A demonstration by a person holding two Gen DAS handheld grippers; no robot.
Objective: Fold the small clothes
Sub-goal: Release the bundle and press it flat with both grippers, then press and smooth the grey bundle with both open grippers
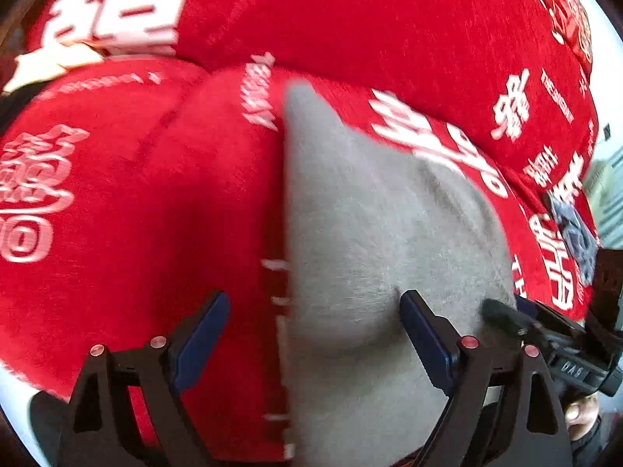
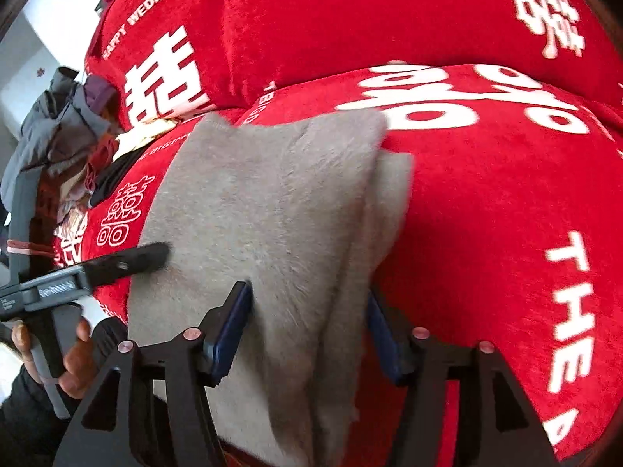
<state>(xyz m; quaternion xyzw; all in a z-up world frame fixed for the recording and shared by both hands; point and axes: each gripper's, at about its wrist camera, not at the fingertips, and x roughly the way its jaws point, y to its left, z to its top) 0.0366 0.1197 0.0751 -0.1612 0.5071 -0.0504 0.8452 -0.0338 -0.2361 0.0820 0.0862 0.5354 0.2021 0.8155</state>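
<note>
Garment [image 2: 272, 202], grey fleece, lies on red printed cover [image 2: 486, 214], already doubled over once. Left tool [image 1: 311, 323] spread wide, empty. Right tool [image 2: 307, 330] wide, straddling folded edge. Further folds likely remain.

A soft grey-beige fleece garment [image 2: 272, 214], folded on a red velvet cushion cover with white lettering [image 2: 486, 202], runs out of the right wrist view at the bottom edge, its near hem unseen. Its lower layer [image 2: 393, 194] shows only as a strip past the top fold. The right gripper's [image 2: 307, 330] right blue pad [image 2: 379, 334] is partly tucked behind the cloth's edge. In the left wrist view the same garment [image 1: 370, 233] is motion-blurred, its outline smeared, and its right portion is hidden behind the right gripper [image 1: 545, 334]. A heap of grey and dark clothing [image 2: 50, 128] at the cushion's far left edge is too jumbled to identify.
</note>
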